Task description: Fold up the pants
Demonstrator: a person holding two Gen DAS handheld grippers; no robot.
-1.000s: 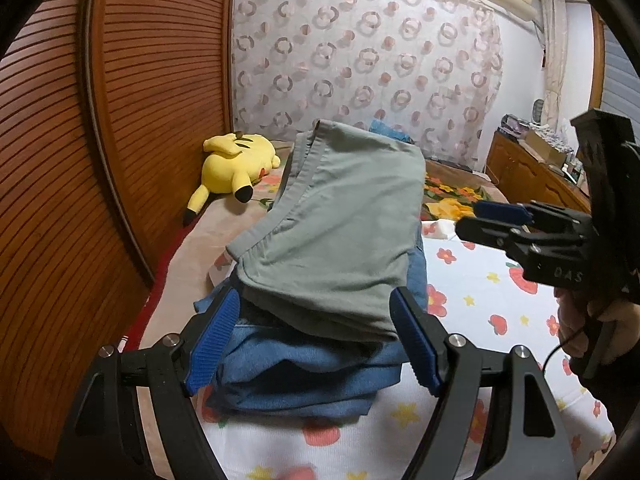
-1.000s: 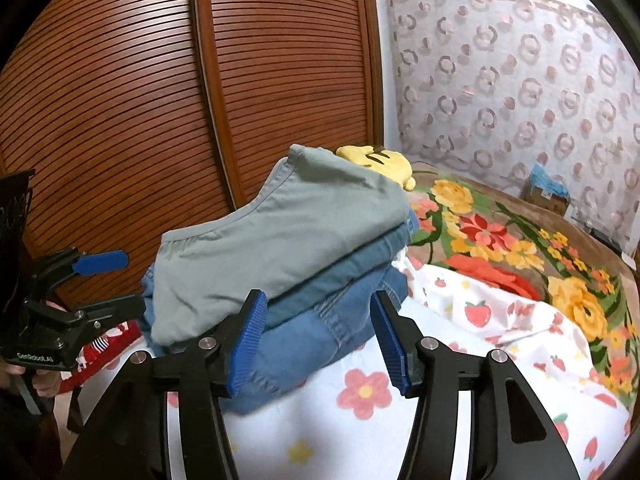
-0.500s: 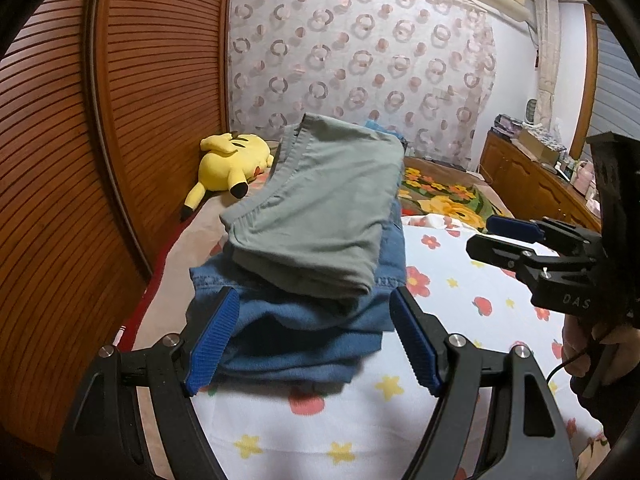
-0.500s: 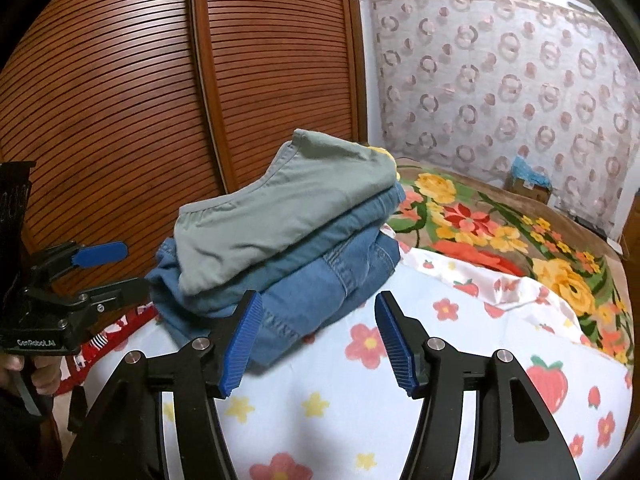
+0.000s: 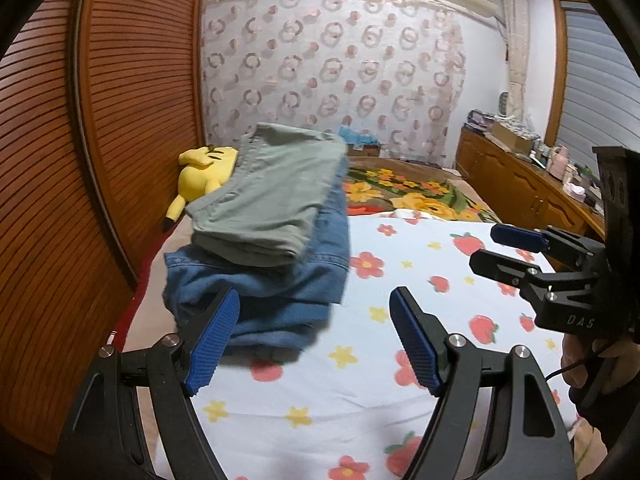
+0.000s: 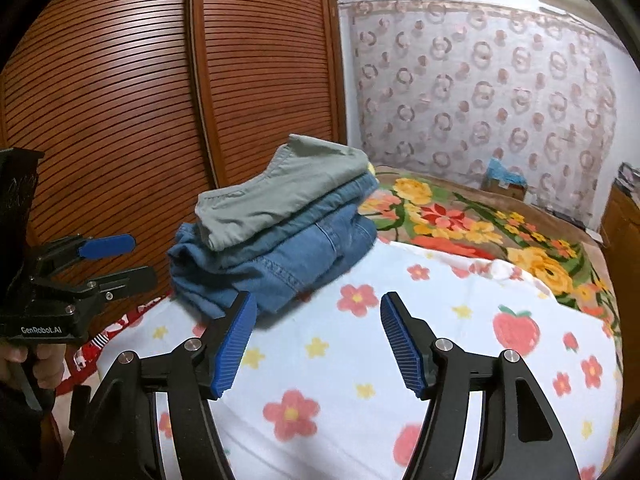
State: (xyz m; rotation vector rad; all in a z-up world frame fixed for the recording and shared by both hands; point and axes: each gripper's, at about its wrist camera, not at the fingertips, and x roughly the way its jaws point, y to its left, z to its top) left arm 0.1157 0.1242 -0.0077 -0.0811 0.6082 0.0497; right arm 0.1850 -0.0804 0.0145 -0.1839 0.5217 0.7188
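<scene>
- Left wrist view: showed the left gripper spread wide with nothing between its blue pads, backed off from the stack of folded pants; a second ago sat right against the stack's near edge, now clear of it with flowered sheet showing in between.
- Same view: found the grey pants lying on top of the blue jeans, near the wooden wardrobe side of the bed, beside the yellow plush toy.
- Right wrist view: caught the right gripper empty, its jaws opening wider, likewise withdrawn from the stack since a second ago.
- Same view: left the stack squared and untouched, apart from both tools.
- Judged from the retreat: fold likely finished, pile released and left to rest.
</scene>
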